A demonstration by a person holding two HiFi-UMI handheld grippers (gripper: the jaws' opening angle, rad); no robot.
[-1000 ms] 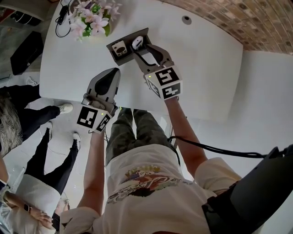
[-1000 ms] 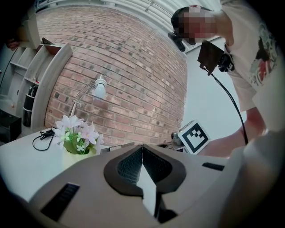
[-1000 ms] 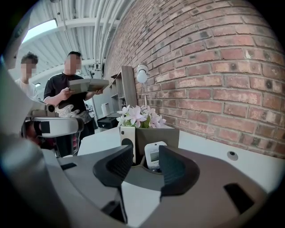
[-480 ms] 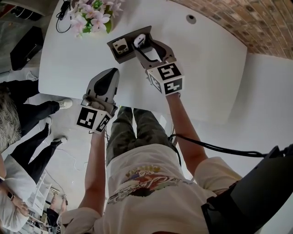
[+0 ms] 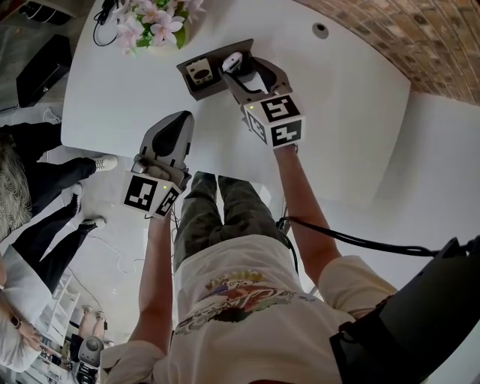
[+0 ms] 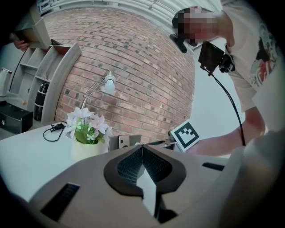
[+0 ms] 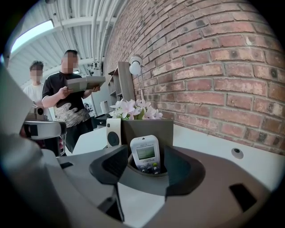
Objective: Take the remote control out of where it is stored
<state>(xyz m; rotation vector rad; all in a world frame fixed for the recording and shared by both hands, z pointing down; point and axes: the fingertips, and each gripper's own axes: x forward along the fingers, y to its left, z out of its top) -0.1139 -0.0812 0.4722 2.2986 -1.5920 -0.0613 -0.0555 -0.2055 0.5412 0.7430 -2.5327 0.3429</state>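
A white remote control with a small screen stands upright in a dark grey holder on the white table. In the head view the remote control pokes out of the holder. My right gripper reaches up to it; its jaws are opening, and the remote stands between them with a gap on each side. A second, flatter white remote sits in the holder's left slot. My left gripper hovers over the table's front edge, jaws shut and empty.
A pot of pink and white flowers stands just behind the holder, with a black cable beside it. A cable hole lies at the far right. A brick wall runs behind the table. People stand off the left side.
My right gripper has moved forward to the holder and its jaws have spread wider around the remote. The left gripper has stayed put.
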